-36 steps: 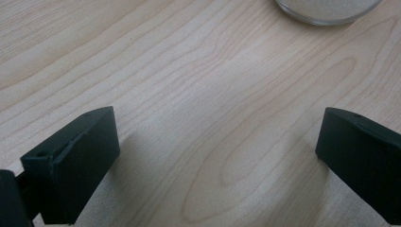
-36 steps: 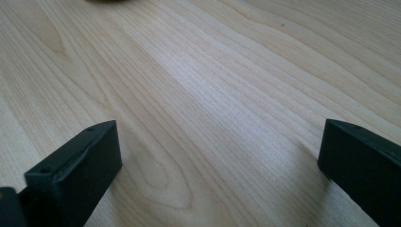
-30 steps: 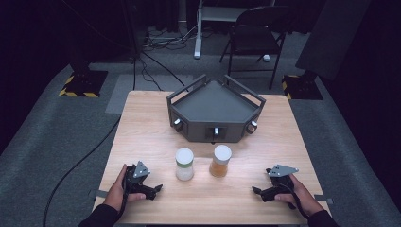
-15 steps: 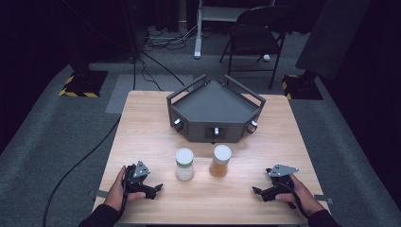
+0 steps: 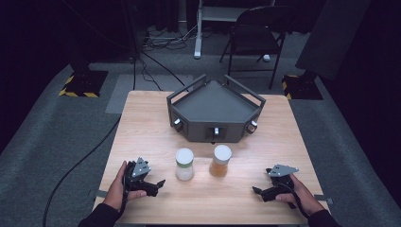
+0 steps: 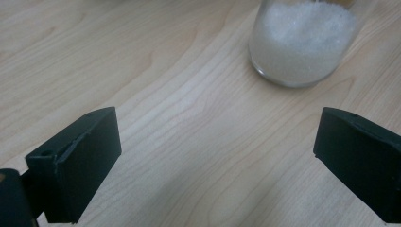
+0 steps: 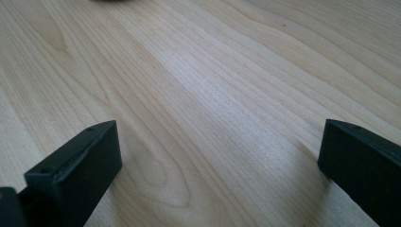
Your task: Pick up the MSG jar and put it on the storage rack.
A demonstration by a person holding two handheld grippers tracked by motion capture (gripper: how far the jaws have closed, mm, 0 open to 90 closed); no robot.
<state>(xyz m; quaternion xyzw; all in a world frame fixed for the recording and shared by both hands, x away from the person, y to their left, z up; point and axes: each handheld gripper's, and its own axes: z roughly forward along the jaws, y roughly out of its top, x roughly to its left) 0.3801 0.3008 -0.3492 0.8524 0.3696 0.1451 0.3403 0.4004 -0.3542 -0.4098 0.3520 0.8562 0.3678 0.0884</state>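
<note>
The left gripper (image 5: 158,184) sits low at the near left part of the wooden table (image 5: 142,127), held in the person's left hand (image 5: 118,189). Its two black jaws are spread wide apart, with bare wood between them. In the left gripper view, the jar of white grains (image 6: 302,42) stands just ahead of the jaws and a bit to one side, not touching them.

In the high view that same jar has a white lid and stands upright near the middle of the table. Just beside it, on its right, stands a jar of amber stuff (image 5: 221,161), also with a white lid. The two jars are close but do not touch.

Behind the jars, farther back on the table, sits a dark grey tray (image 5: 215,101) with raised rails and small knobs on its front.

The right gripper (image 5: 257,190) rests at the near right part of the table, held in the right hand (image 5: 300,196). Its jaws are spread wide too, holding nothing.
</note>
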